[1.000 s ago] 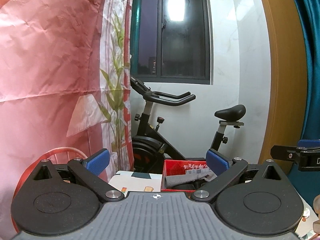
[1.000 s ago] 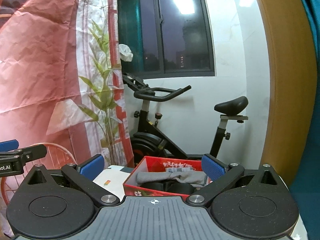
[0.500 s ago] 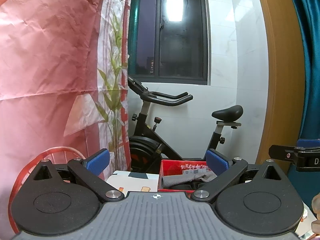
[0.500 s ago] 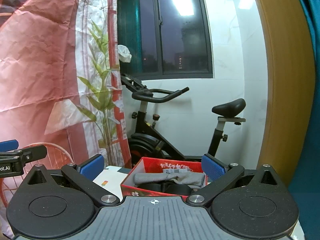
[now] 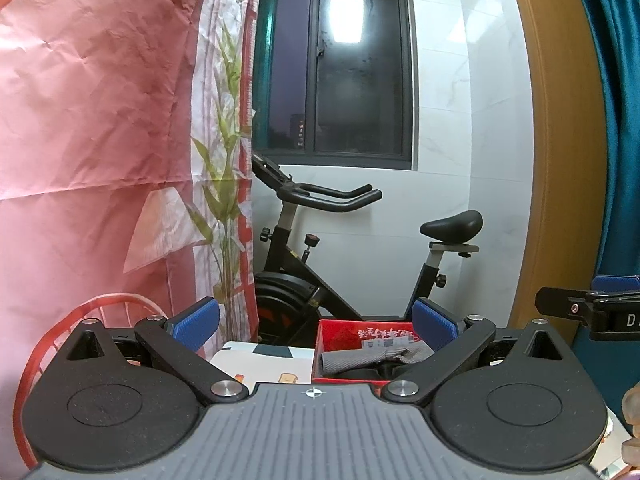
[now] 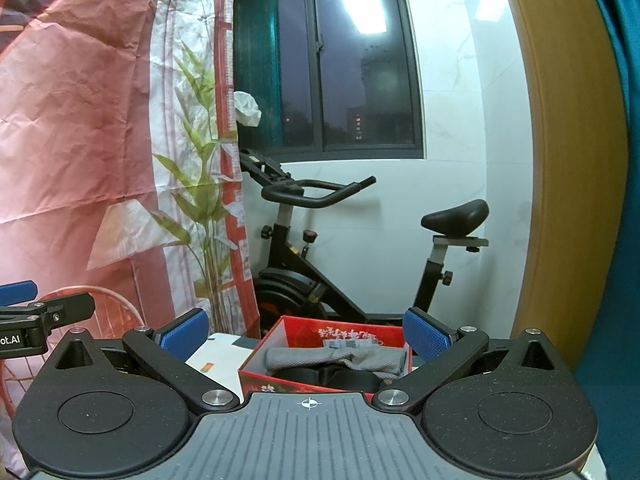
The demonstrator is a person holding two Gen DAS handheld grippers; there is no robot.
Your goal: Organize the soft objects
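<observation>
Both views have tipped up slightly over the past second, so the red box (image 5: 352, 330) sits lower between each tool's fingers and less of it shows. Left tool (image 5: 316, 320) is released, its blue pads (image 5: 195, 322) spread wide with nothing between them; the right tool (image 6: 306, 330) is likewise spread and empty. Straight ahead of both tools, on the surface (image 5: 264, 364), the open red box holds a grey cloth (image 6: 340, 358) draped across dark rolled items beneath it. From the left tool the box lies ahead and a little toward its right finger; from the right tool it is nearly centred. Each tool appears at the edge of the other's view. Beyond the box stands an exercise bike (image 6: 320, 240) under a dark window (image 5: 332, 64), with a pink printed curtain (image 5: 100, 120) to the left of the tools
</observation>
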